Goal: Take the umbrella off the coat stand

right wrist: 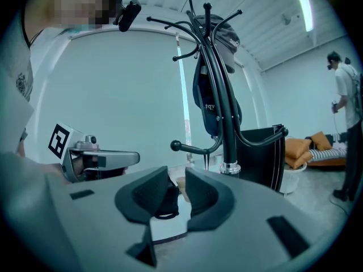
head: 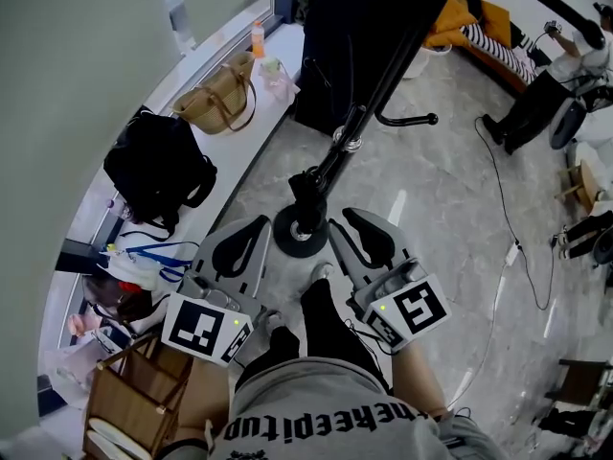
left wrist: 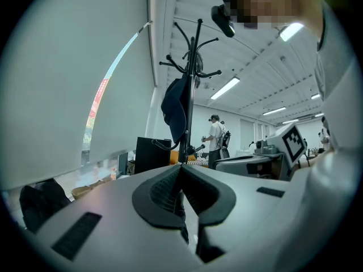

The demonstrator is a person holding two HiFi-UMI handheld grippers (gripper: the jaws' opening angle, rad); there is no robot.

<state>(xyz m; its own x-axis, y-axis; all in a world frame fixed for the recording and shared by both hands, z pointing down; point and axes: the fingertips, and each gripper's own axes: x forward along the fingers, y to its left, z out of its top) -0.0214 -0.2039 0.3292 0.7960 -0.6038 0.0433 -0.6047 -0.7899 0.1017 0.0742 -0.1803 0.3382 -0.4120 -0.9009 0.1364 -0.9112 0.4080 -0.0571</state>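
Apparently approach step: umbrella, a dark bundle, hangs high on stand, 12 o'clock. Left gripper jaws clenched empty; right gripper jaws parted, empty. Next needs a raise, then a clamp on the umbrella.

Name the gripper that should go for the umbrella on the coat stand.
Right, probably. The right gripper has its jaws apart and faces the coat stand, with the dark blue umbrella hanging above. The left gripper faces it too, but its jaws are together.

Two hand-held grippers, one coat stand, one handbag
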